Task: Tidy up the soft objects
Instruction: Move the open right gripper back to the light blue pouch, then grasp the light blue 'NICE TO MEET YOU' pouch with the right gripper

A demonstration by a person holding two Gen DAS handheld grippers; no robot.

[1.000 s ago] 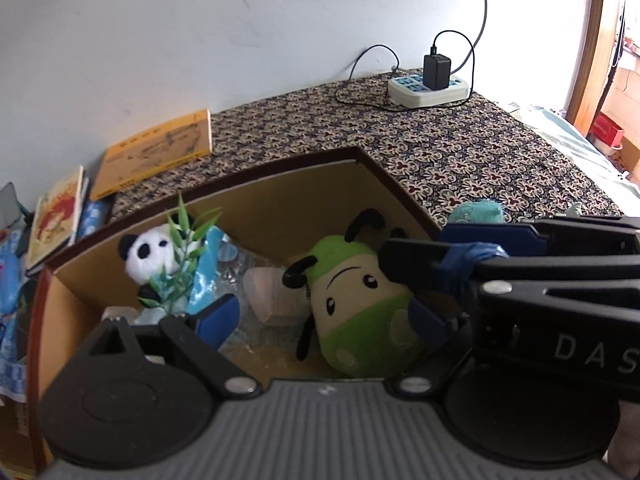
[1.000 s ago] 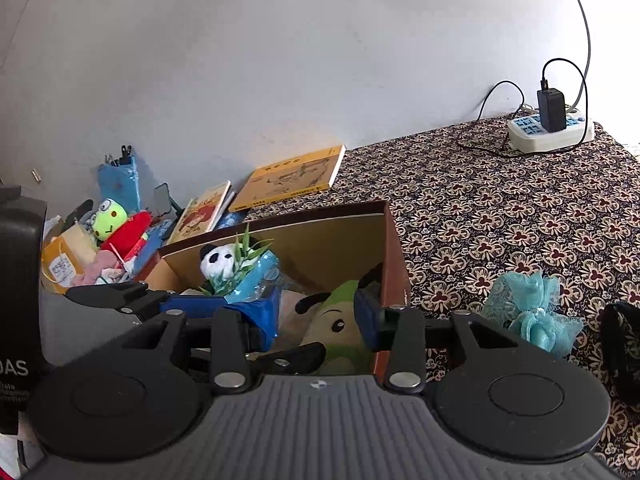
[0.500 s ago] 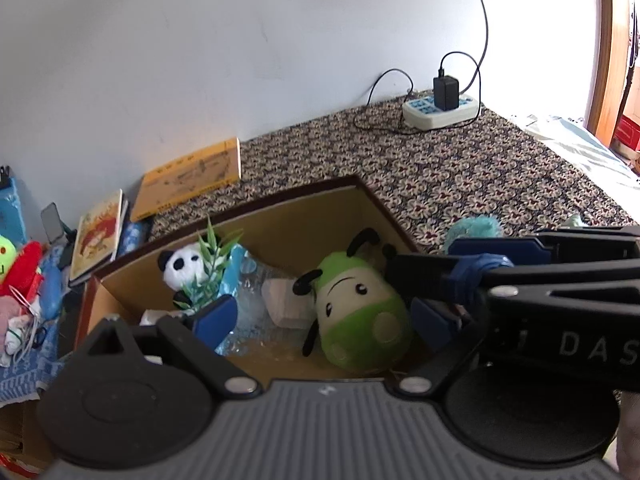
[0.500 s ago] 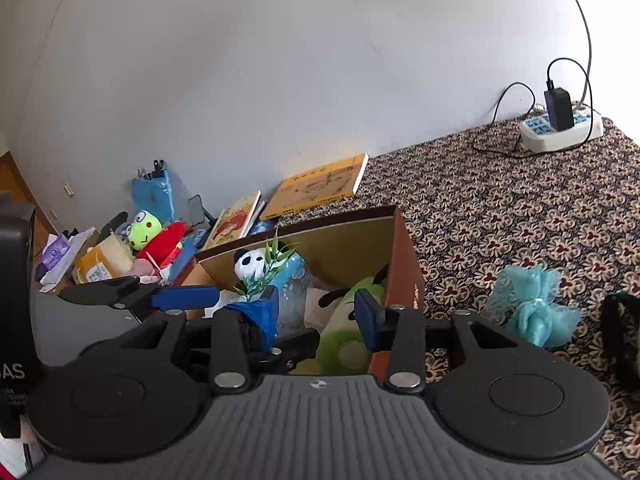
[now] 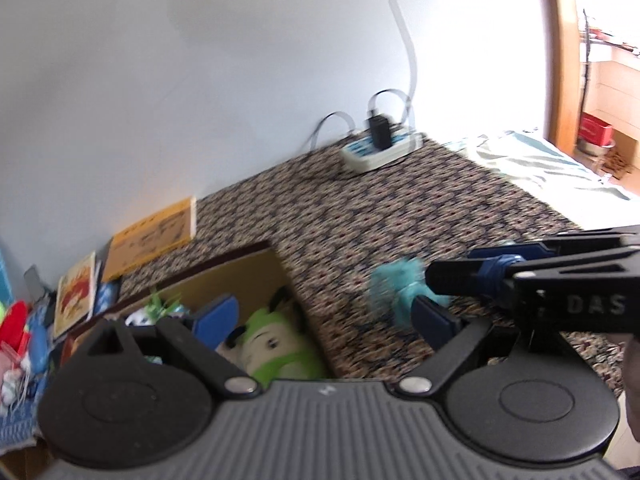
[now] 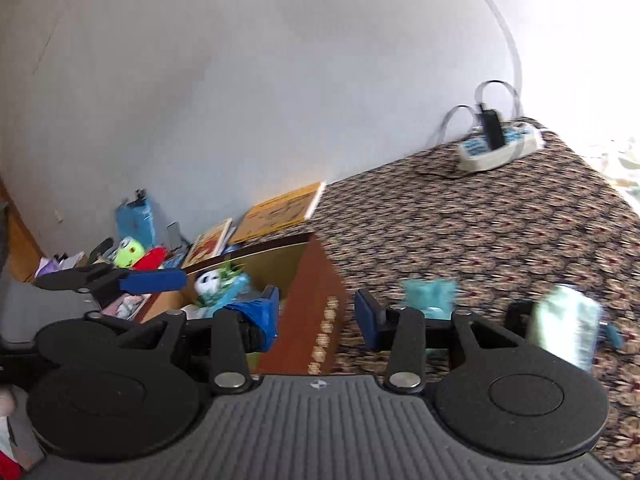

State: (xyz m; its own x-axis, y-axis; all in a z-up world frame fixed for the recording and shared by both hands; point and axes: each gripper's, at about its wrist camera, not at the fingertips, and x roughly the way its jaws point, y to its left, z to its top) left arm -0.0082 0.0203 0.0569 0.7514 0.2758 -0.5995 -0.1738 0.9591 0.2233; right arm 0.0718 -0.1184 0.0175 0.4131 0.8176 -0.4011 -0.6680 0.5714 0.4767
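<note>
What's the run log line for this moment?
left gripper: open, empty | right gripper: open, empty | green plush: in box | teal plush: on cloth

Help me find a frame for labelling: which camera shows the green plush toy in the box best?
The left wrist view. There the green plush toy shows its face and body inside the cardboard box, partly behind the left gripper. In the right wrist view only a blurred green sliver shows behind the right gripper's arm.

Green plush [image 5: 276, 344] in brown box [image 6: 316, 280]; teal fluffy toy [image 5: 394, 292] on brown floral-patterned cloth [image 5: 400, 216]; yellow book [image 5: 154, 236] far left.
</note>
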